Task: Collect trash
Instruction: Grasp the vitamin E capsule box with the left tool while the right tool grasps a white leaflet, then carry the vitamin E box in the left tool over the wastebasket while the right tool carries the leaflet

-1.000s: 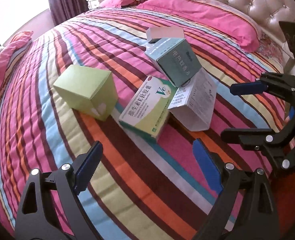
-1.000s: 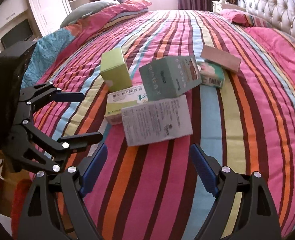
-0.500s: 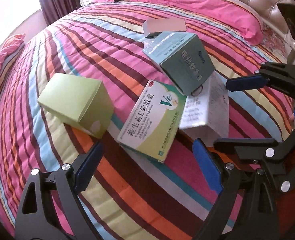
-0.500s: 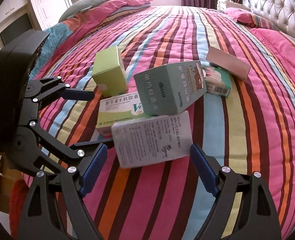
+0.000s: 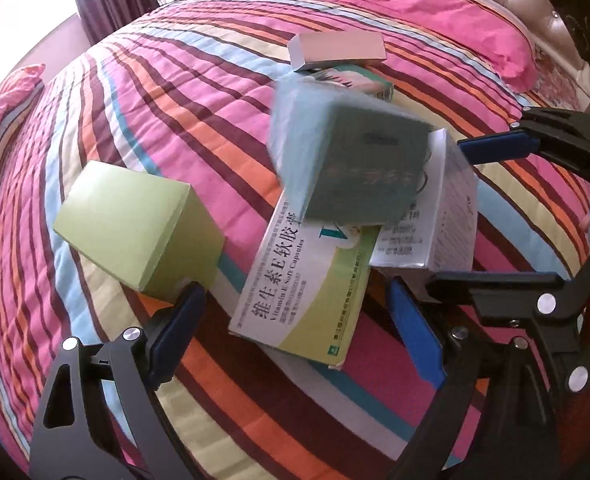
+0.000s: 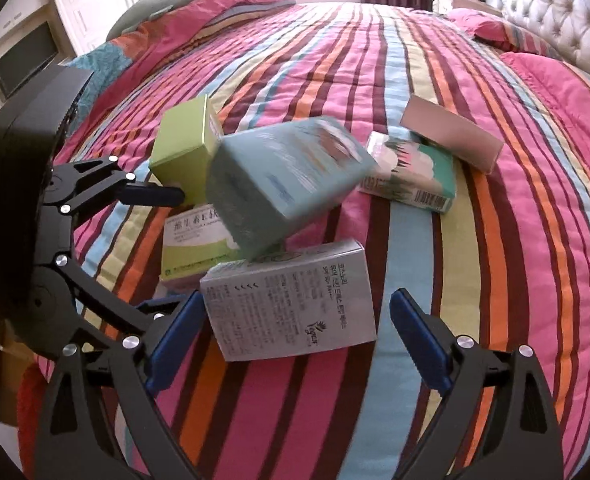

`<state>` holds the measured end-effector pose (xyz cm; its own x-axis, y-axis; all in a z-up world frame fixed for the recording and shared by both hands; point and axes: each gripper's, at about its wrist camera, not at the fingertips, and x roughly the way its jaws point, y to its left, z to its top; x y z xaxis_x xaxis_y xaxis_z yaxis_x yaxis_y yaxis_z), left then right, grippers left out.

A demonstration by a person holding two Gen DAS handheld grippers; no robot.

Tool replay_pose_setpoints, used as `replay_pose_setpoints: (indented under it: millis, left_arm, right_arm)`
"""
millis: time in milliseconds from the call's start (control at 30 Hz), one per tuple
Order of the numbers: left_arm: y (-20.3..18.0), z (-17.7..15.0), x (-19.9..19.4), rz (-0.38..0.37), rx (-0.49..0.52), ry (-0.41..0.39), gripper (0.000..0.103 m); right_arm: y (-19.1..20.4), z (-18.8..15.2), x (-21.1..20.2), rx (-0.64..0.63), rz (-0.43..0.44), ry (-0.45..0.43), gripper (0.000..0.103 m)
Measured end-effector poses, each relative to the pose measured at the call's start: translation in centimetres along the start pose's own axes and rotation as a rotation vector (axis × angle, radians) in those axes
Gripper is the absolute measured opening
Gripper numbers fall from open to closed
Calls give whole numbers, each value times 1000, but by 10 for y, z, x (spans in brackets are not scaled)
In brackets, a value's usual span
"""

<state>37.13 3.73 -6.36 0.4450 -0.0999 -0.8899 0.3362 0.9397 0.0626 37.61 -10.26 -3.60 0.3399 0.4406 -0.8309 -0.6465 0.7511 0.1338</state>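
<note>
Both tools wide open, gripping nothing. Left tool [image 5: 295, 340] hovers low over the striped bed [image 5: 175, 92]; yellow-green vitamin box [image 5: 307, 280] lies straight ahead between its fingers, light green box [image 5: 139, 220] just beside its left finger. Right tool [image 6: 299, 336] has the white printed box [image 6: 291, 304] between its fingers, touching the left one. Teal box [image 6: 287, 184], motion-blurred, sits tilted on top of the white and vitamin boxes. Beyond it: green patterned box [image 6: 411, 180], then a pinkish flat box [image 6: 451, 136] leaning on it.
</note>
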Motion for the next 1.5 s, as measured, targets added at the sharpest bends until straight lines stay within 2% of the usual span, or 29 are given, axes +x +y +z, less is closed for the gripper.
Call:
replay_pose_setpoints:
  millis: [133, 267, 367, 633, 900, 1133, 1300, 1500]
  left_arm:
    - [-5, -4, 9, -3, -2, 24, 87]
    - [3, -8, 4, -15, -92, -17, 65]
    - [8, -9, 2, -37, -138, -25, 65]
    - [5, -28, -9, -35, -184, -38, 64]
    - [-6, -71, -36, -42, -235, -69, 64]
    - [-16, -106, -64, 6, -255, -98, 64]
    - [-25, -125, -80, -10, -291, -105, 64]
    - [-41, -150, -102, -1, -283, -121, 64]
  right_arm:
    - [-1, 1, 8, -61, -14, 27, 89]
    - [-4, 1, 9, -58, -62, 1, 88]
    - [-11, 0, 12, 8, -49, 9, 79]
    - [-4, -11, 5, -3, -39, 23, 79]
    - [-2, -35, -11, 31, -70, 14, 79]
    - [2, -54, -38, 83, -28, -25, 79]
    - [12, -65, -49, 87, -5, -29, 79]
    - [24, -90, -67, 67, -7, -31, 79]
